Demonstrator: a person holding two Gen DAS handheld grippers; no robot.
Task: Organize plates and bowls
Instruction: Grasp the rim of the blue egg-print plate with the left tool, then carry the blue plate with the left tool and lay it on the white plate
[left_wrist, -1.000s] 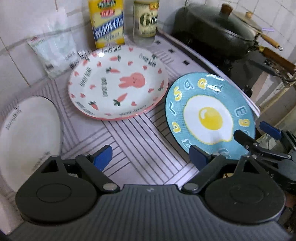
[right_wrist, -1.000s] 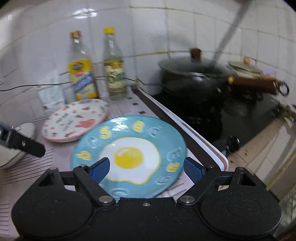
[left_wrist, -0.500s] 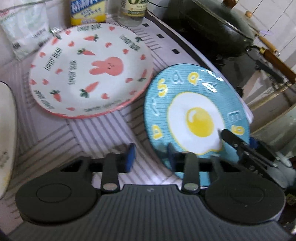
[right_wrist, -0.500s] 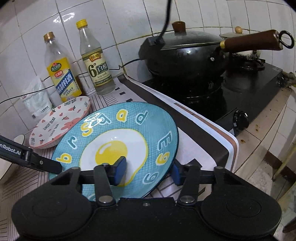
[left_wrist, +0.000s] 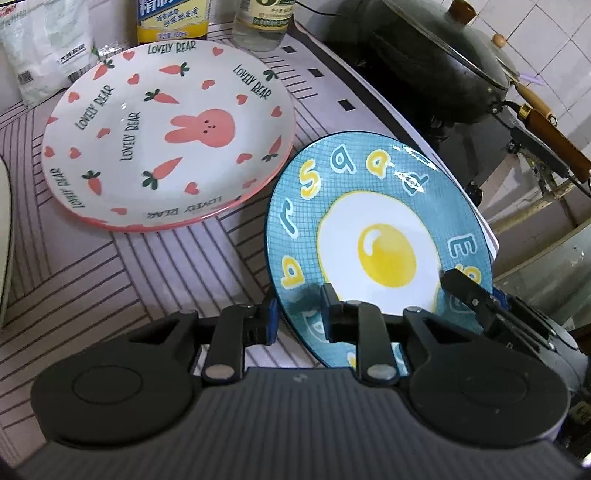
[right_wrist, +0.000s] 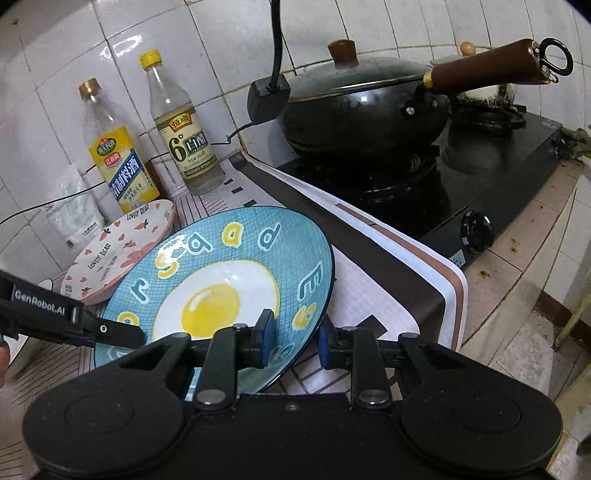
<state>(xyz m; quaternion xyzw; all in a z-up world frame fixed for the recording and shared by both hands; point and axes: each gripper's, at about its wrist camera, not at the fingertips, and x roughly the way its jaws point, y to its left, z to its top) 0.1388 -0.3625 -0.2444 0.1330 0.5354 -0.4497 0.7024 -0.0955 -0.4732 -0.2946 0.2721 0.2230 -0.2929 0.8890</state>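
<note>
A blue plate with a fried-egg picture is tilted up off the counter mat, held at its near rim from both sides. My left gripper is shut on its left near rim. My right gripper is shut on its right near rim; the plate fills the middle of the right wrist view. A white plate with a pink rabbit and carrots lies flat on the mat to the left, also seen in the right wrist view. A white dish edge shows at far left.
Two bottles and a plastic packet stand against the tiled wall behind the plates. A lidded black wok sits on the gas stove to the right. The counter edge drops off at right.
Both grippers closed from open onto the blue plate's near rim, and the plate has tilted up off the mat. The left gripper moved forward and right.
</note>
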